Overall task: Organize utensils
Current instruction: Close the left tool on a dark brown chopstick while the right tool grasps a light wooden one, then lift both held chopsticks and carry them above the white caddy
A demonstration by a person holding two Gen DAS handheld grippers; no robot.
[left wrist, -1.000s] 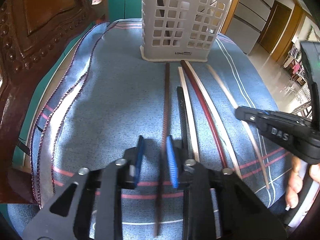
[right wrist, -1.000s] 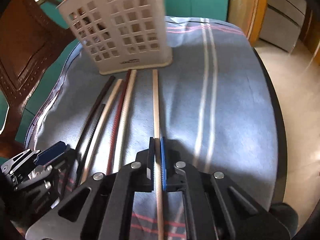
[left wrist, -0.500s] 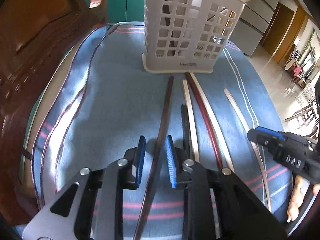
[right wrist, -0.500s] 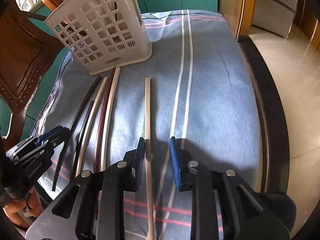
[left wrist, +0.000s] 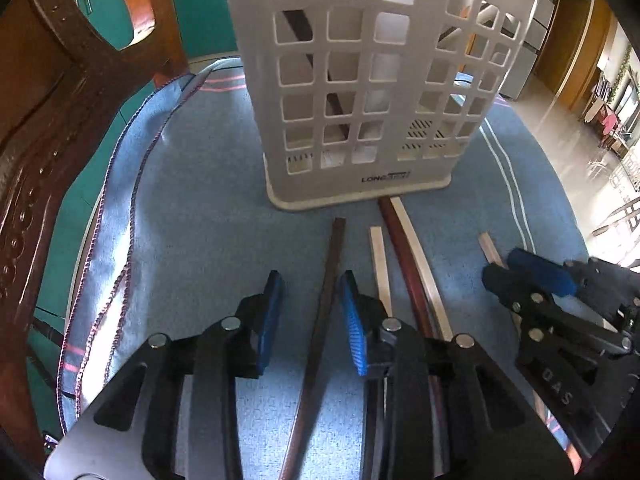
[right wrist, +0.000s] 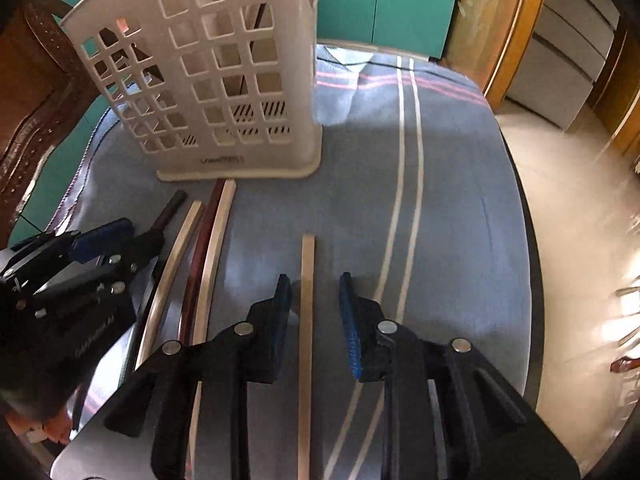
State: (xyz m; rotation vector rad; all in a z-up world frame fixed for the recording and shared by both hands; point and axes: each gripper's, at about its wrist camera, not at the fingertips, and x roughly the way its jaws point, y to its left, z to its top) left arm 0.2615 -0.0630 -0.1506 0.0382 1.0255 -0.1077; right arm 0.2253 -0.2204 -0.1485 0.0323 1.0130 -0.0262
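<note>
A white lattice utensil basket (left wrist: 372, 92) stands upright on the blue cloth, also in the right wrist view (right wrist: 216, 80), with sticks leaning inside it. Several chopsticks lie in front of it. My left gripper (left wrist: 312, 312) is open, its jaws on either side of a dark brown chopstick (left wrist: 326, 300). My right gripper (right wrist: 314, 312) is open around a light wooden chopstick (right wrist: 306, 300) that lies apart from the others. A pale chopstick (left wrist: 380, 268), a dark red one (left wrist: 404, 256) and another pale one (left wrist: 424, 264) lie between the two grippers.
A carved wooden chair back (left wrist: 44, 120) stands close on the left. The blue striped cloth (right wrist: 440, 208) covers a round table whose dark edge (right wrist: 532, 264) drops to the floor on the right. Teal cabinet doors (right wrist: 384, 0) stand behind the basket.
My right gripper has opened and let go of the light chopstick, which now lies on the cloth. Both grippers have moved forward toward the basket. My left gripper stayed open.
</note>
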